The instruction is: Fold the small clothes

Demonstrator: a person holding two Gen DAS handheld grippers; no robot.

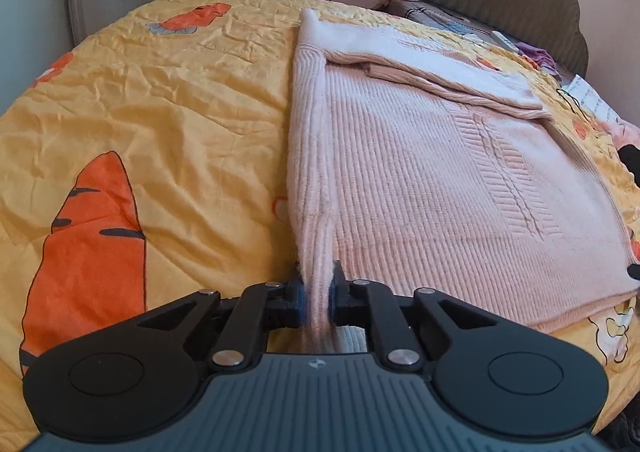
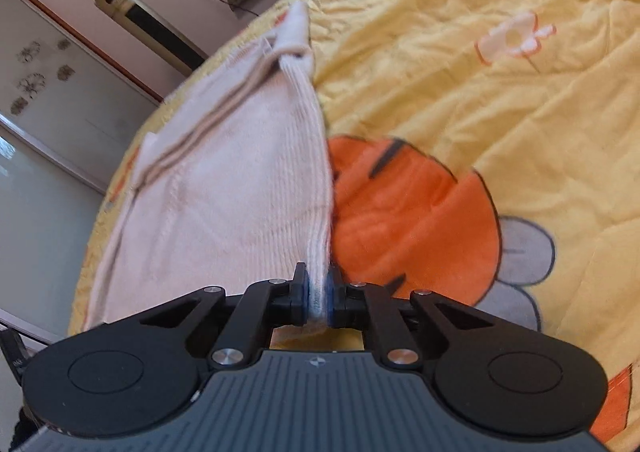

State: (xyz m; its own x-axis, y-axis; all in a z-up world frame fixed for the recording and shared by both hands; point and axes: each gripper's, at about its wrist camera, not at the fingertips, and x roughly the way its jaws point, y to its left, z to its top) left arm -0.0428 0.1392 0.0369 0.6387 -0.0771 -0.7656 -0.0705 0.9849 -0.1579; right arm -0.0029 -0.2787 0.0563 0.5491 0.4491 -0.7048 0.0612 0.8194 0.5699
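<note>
A: Both tongs are closed on the pink sweater [image 1: 420, 180] lying on the bed [image 1: 160, 92]: left tongs [image 1: 318, 298] and right tongs [image 2: 318, 298] each pinch the same raised side edge

B: Then lift together, keep that edge taut, and lay it straight across the body

A: The right view is blurred, and I can't see the sweater's underside or the bunched far corner clearly
</note>
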